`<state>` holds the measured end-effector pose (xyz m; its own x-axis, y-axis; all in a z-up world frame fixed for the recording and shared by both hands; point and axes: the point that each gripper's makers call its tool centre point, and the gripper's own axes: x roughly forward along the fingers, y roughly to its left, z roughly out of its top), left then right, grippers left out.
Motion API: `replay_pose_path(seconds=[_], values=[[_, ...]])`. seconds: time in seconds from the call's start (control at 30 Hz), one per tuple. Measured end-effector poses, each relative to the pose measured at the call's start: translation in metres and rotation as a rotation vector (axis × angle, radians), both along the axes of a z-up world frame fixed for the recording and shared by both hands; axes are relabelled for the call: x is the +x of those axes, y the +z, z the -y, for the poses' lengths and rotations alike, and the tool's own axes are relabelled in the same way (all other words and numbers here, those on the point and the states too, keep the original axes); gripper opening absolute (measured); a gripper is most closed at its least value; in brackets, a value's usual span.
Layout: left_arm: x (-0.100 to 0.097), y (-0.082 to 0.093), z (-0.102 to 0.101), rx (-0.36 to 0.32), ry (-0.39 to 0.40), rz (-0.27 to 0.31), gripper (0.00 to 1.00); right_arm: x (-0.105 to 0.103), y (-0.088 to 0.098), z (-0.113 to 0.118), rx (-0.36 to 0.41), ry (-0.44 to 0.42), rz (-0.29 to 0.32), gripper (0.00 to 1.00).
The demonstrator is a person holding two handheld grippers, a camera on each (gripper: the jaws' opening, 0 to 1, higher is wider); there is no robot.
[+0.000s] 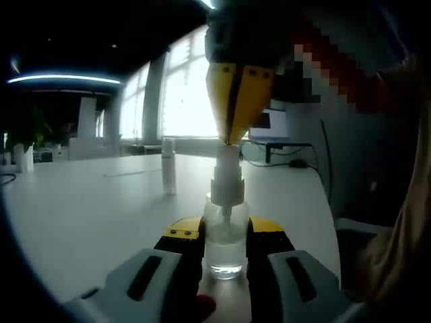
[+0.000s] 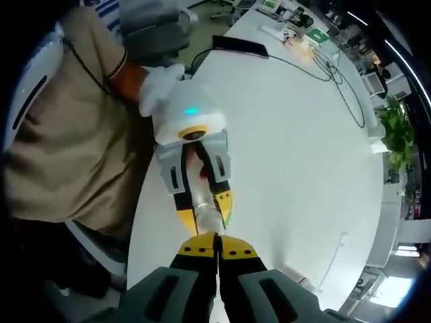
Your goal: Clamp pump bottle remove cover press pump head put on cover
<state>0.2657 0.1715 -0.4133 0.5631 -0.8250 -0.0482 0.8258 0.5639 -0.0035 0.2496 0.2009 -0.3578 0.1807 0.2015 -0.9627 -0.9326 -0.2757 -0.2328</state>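
Observation:
A small clear pump bottle [image 1: 224,245] with a white pump head [image 1: 227,161] stands on the white table [image 1: 87,208]. My left gripper [image 1: 225,234] is shut on the bottle's body, yellow pads on both sides. From above, my right gripper [image 1: 231,138] comes down with its jaws shut, tips resting on the pump head. In the right gripper view, my right gripper [image 2: 217,241] points straight down at the bottle [image 2: 206,210], which the left gripper [image 2: 204,202] holds. A slim clear cylinder that looks like the cover [image 1: 168,168] stands upright on the table behind and to the left.
A person in beige clothing [image 2: 74,128] with a white glove [image 2: 160,84] stands at the table's edge. Cables [image 2: 337,74] and small items lie at the far end. A screen [image 1: 269,124] sits behind the bottle. A plant [image 2: 397,131] and a chair [image 2: 145,30] stand beyond the table.

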Motion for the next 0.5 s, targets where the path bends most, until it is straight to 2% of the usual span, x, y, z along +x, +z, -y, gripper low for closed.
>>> replay_pose_path(seconds=[0.5], values=[[-0.0006, 0.0001, -0.0001, 0.003, 0.000, 0.005, 0.15, -0.0028, -0.0022, 0.0009, -0.027, -0.019, -0.019, 0.00]])
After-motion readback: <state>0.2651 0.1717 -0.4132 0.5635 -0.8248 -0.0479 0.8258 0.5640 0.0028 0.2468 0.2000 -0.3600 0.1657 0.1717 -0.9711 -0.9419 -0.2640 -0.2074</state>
